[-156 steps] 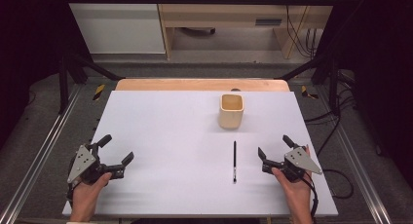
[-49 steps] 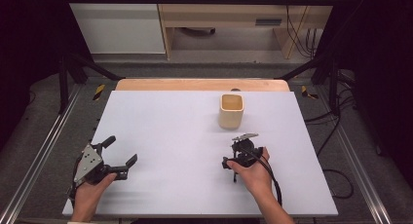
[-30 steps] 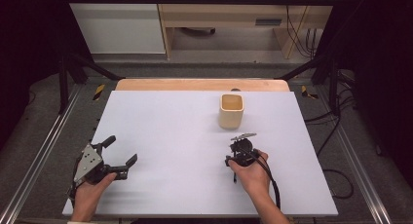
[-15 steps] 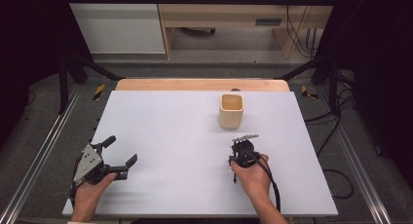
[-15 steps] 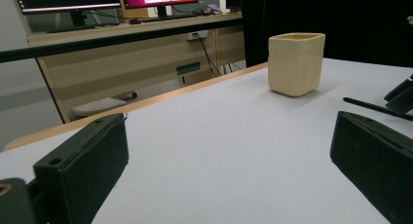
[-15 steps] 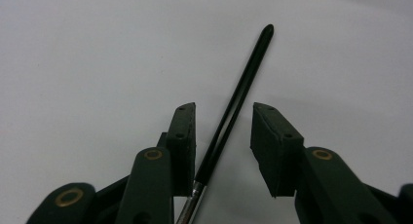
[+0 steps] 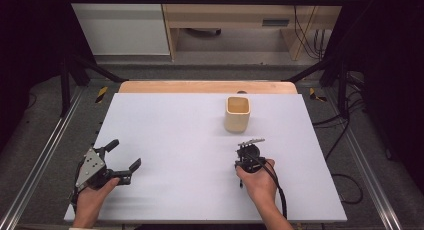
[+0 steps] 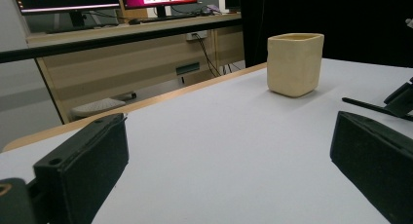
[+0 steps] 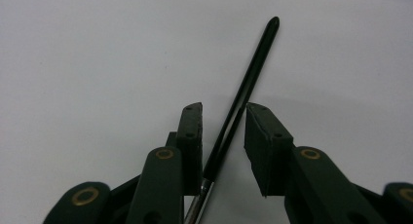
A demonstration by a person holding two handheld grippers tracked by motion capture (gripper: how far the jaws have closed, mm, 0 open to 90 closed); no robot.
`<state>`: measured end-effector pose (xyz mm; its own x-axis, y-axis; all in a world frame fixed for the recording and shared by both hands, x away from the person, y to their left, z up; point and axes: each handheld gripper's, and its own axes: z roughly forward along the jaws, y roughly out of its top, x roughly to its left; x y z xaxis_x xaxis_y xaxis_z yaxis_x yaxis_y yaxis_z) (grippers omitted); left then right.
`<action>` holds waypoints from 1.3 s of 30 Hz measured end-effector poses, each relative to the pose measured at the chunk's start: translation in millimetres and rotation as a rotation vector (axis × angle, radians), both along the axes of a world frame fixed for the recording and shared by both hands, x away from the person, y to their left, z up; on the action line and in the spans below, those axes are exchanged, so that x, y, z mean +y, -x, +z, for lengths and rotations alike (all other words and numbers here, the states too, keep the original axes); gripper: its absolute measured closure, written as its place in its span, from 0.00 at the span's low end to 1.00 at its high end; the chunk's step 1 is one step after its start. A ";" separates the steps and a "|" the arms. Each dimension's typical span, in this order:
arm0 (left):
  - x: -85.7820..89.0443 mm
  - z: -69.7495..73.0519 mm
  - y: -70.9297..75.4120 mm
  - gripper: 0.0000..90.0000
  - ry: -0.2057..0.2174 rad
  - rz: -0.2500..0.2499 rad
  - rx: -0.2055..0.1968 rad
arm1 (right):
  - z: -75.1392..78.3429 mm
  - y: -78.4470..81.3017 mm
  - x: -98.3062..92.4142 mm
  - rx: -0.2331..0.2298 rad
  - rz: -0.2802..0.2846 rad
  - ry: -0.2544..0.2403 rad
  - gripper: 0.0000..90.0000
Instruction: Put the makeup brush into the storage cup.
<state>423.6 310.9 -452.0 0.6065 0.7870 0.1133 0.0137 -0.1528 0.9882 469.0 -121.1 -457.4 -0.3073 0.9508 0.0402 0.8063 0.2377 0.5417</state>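
At 6 o'clock of the cup (image 7: 237,113), right gripper (image 9: 223,124) jaws, just closing, flank the brush (image 9: 243,92) without pinching yet; centre handle, squeeze before lifting; left gripper (image 7: 121,157) wide, idle.

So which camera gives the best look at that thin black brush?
The right gripper view: the brush lies on the table between the right gripper jaws, which have just been closing, with gaps left at the pads. The high view hides most of it under that hand; the left gripper view catches its tip beyond the cup.
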 end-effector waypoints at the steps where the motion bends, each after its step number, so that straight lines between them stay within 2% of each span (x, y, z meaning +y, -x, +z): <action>1: -0.1 0.0 0.0 0.00 0.000 -0.001 0.000 | 0.0 -0.1 0.1 0.001 -0.001 -0.001 0.77; 7: -0.1 -0.1 0.0 0.00 0.001 -0.004 -0.001 | 0.7 -0.8 1.2 0.002 -0.014 -0.012 0.79; 39: -1.6 -0.1 0.0 0.00 -0.003 -0.010 -0.002 | -3.0 -2.4 2.8 0.007 -0.004 -0.002 0.89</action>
